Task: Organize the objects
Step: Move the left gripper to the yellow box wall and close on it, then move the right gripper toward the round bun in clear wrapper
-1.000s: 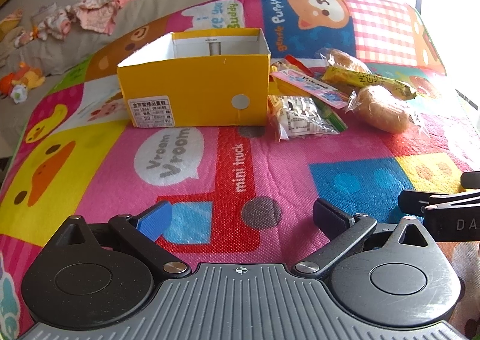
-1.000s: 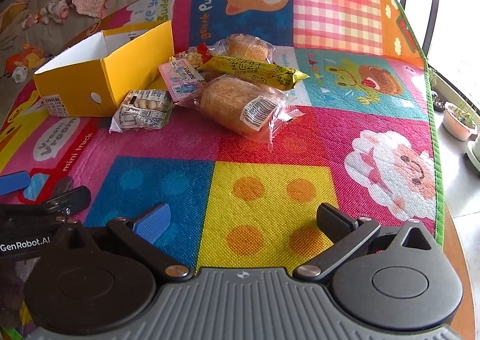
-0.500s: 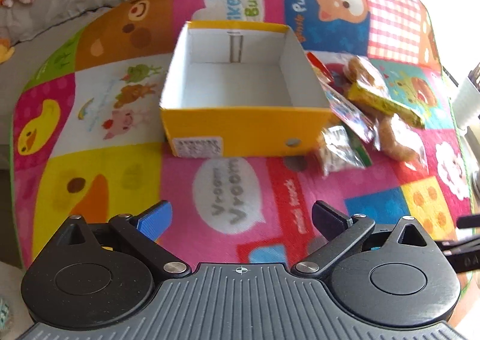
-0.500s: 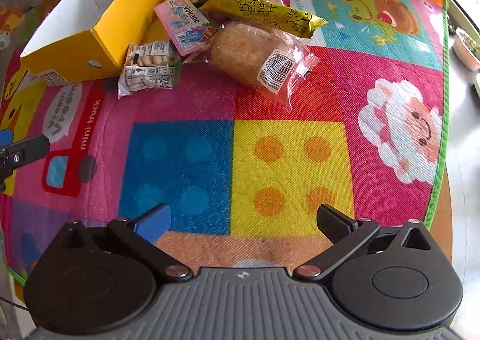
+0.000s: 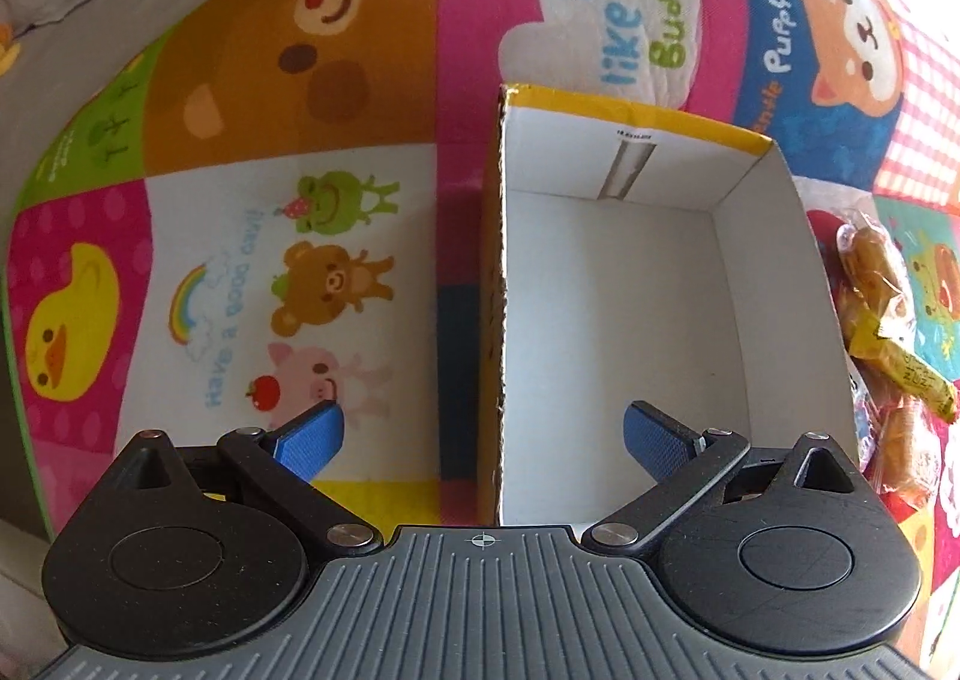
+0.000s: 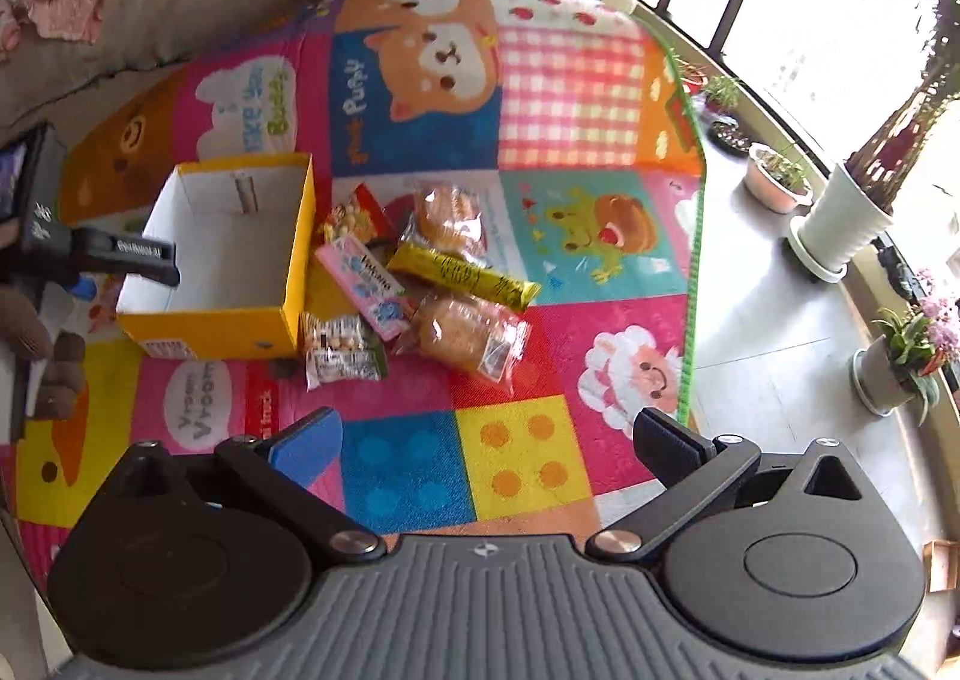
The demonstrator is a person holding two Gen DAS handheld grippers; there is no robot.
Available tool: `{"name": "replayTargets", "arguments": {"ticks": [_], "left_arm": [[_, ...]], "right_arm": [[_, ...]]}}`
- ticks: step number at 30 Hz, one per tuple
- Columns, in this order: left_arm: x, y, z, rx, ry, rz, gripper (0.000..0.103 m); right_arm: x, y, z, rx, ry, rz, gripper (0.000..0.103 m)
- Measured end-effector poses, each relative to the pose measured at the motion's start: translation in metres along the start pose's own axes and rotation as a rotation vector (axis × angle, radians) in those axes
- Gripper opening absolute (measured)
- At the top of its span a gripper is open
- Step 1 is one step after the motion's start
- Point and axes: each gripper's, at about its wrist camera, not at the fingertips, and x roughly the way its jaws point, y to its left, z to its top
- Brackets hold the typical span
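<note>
An empty yellow cardboard box (image 5: 630,308) with a white inside sits on the cartoon mat; it also shows in the right wrist view (image 6: 228,254). My left gripper (image 5: 483,434) is open and straddles the box's left wall, one finger outside, one inside; in the right wrist view it (image 6: 144,260) hovers over the box's left edge. Snack packs lie right of the box: a wrapped bun (image 6: 468,338), a yellow bar (image 6: 462,275), a pink packet (image 6: 369,284), a clear nut pack (image 6: 339,350) and another bun (image 6: 447,215). My right gripper (image 6: 486,440) is open, empty, high above the mat.
The colourful mat (image 6: 420,470) covers a table that ends at a green border (image 6: 690,320) on the right. Beyond lie tiled floor and potted plants (image 6: 840,224). A grey sofa with clothes (image 6: 66,14) stands at the back left.
Both grippers have risen and moved forward. My left gripper went from in front of the box to over its left wall. My right gripper lifted, so the whole mat now shows.
</note>
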Motion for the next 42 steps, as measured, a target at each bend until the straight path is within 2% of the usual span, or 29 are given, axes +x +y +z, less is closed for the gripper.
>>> {"name": "replayTargets", "arguments": {"ticks": [4, 5, 7, 8, 11, 13, 16, 20, 23, 27, 29, 34, 42], "left_arm": [[0.01, -0.005, -0.001, -0.001, 0.036, -0.004, 0.102], [0.011, -0.009, -0.002, 0.012, 0.033, 0.002, 0.097], [0.011, -0.016, -0.002, 0.029, 0.022, 0.01, 0.052], [0.012, -0.019, -0.002, 0.033, 0.02, 0.024, 0.024], [0.014, -0.026, -0.004, 0.07, 0.037, 0.042, 0.022], [0.011, -0.028, -0.008, 0.1, 0.043, 0.045, 0.016], [0.003, -0.031, -0.019, 0.141, 0.051, 0.043, 0.011], [-0.011, -0.051, -0.038, 0.288, 0.049, 0.062, 0.011], [-0.02, -0.063, -0.049, 0.308, 0.068, 0.08, 0.011], [-0.02, -0.085, -0.059, 0.418, 0.064, 0.107, 0.011], [-0.022, -0.09, -0.061, 0.385, 0.064, 0.119, 0.011], [-0.013, -0.097, -0.056, 0.332, 0.085, 0.155, 0.011], [-0.004, -0.099, -0.041, 0.365, 0.068, 0.193, 0.012]], "right_arm": [[-0.025, -0.011, 0.012, 0.012, -0.02, -0.086, 0.103], [-0.033, -0.014, 0.014, 0.017, -0.035, -0.098, 0.103], [-0.05, -0.024, 0.014, 0.033, -0.071, -0.115, 0.103], [-0.056, -0.028, 0.013, 0.035, -0.079, -0.121, 0.103], [-0.066, -0.04, 0.012, 0.004, -0.084, -0.147, 0.103], [-0.069, -0.047, 0.013, -0.013, -0.097, -0.157, 0.103], [-0.062, -0.056, 0.02, -0.028, -0.106, -0.112, 0.103], [-0.022, -0.055, 0.036, -0.113, -0.084, -0.001, 0.103], [0.017, -0.052, 0.051, -0.181, -0.062, 0.104, 0.103], [0.077, -0.047, 0.068, -0.237, -0.011, 0.197, 0.103], [0.101, -0.047, 0.073, -0.243, 0.029, 0.204, 0.103], [0.121, -0.064, 0.071, -0.27, 0.076, 0.255, 0.103], [0.136, -0.089, 0.068, -0.261, 0.114, 0.262, 0.103]]}}
